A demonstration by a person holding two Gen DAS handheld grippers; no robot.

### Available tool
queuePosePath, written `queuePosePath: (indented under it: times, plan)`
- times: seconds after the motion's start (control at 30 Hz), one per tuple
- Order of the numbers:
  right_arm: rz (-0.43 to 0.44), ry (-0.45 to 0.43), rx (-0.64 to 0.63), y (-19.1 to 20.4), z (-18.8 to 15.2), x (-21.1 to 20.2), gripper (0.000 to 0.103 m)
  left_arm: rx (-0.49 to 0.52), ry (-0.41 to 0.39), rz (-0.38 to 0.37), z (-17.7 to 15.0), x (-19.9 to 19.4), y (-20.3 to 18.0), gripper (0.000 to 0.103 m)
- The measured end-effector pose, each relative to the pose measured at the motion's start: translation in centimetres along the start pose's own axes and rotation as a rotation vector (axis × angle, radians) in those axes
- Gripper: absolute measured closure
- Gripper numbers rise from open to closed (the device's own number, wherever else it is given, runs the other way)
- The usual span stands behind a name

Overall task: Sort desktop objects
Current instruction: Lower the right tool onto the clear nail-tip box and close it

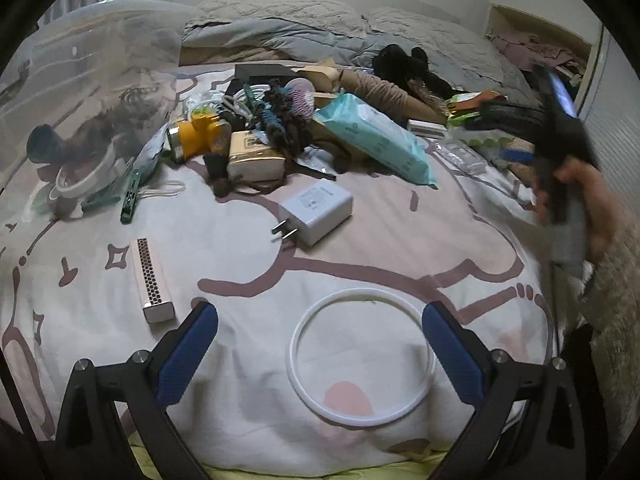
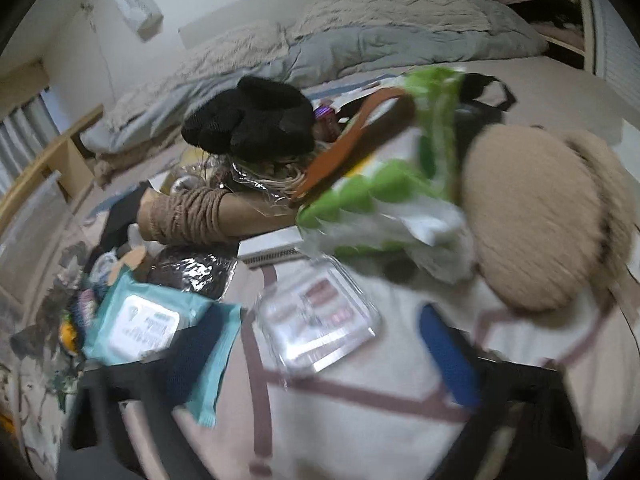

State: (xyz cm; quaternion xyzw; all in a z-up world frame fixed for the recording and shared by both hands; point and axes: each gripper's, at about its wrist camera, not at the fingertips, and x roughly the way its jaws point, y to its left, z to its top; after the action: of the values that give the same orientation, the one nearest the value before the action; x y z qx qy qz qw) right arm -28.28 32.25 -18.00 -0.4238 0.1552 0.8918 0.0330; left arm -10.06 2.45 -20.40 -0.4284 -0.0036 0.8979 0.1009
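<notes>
Bedding printed with brown-outlined pink shapes (image 1: 360,240) serves as the work surface, with rumpled grey quilts (image 1: 280,32) beyond it.

A white ring (image 1: 362,356) lies flat on the cover directly ahead of the left gripper (image 1: 320,320), between its two blue-padded fingers (image 1: 188,352). The jaws stand wide apart and grip nothing; the right-hand pad is at or just beside the ring's edge, and contact cannot be confirmed. A perforated pink bar (image 1: 152,280) lies just left of the left finger. A white plug adapter (image 1: 316,210) rests farther out, prongs toward the camera.

Behind it sits the main clutter: a teal wipes pack (image 1: 372,136), a yellow item (image 1: 200,134), a cream box (image 1: 256,156), a rope-wound cardboard tube (image 1: 384,92) and a black knit item (image 1: 408,64). A translucent bin (image 1: 88,80) stands at far left, a green clothespin (image 1: 130,196) just beside it.

The right gripper (image 2: 320,336), seen blurred in its own view, is open and holds nothing. A clear plastic case (image 2: 316,320) lies between its fingers, the wipes pack partly under the left one. A green-and-white packet (image 2: 380,200) and a tan fuzzy item (image 2: 540,220) lie beyond, both blurred.
</notes>
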Motion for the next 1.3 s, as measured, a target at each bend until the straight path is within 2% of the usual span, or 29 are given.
queuePosePath:
  times: [0.03, 0.27, 0.33, 0.6, 0.97, 1.03, 1.1, 1.13, 1.2, 1.3]
  plan:
    - [0.001, 0.022, 0.004, 0.3, 0.3, 1.1, 0.050, 0.005, 0.002, -0.003, 0.0, 0.1, -0.1, 0.000]
    - [-0.074, 0.056, -0.048, 1.3, 1.9, 4.6, 0.050, 0.020, 0.031, -0.029, -0.1, 0.9, -0.4, 0.000]
    - [-0.069, 0.079, -0.066, 1.0, 1.7, 5.3, 0.050, 0.022, 0.041, -0.030, -0.1, 1.1, -0.4, 0.000]
    - [0.006, 0.061, -0.051, -0.8, -2.3, 2.1, 0.050, 0.045, 0.073, -0.045, -0.5, 1.4, -1.1, 0.000]
    - [0.019, 0.064, -0.110, -1.6, -7.8, -2.8, 0.049, 0.023, 0.085, -0.049, -0.6, 1.4, -0.8, 0.000]
    - [0.071, 0.051, -0.065, -2.1, -7.9, -3.4, 0.046, 0.024, 0.099, -0.051, -0.8, 1.6, -0.9, 0.000]
    - [0.171, 0.050, 0.033, -3.3, -8.0, -3.9, 0.034, 0.030, 0.103, -0.046, -0.8, 1.7, -1.0, 0.000]
    - [0.202, 0.054, 0.076, -3.7, -8.0, -4.0, 0.024, 0.032, 0.103, -0.044, -0.9, 1.7, -1.0, 0.000]
    - [0.230, 0.052, 0.126, -4.0, -8.1, -4.3, 0.021, 0.033, 0.102, -0.044, -0.9, 1.6, -1.0, 0.000]
    - [0.225, 0.063, 0.112, -3.5, -8.6, -4.7, 0.021, 0.030, 0.104, -0.044, -0.9, 1.6, -1.0, 0.000]
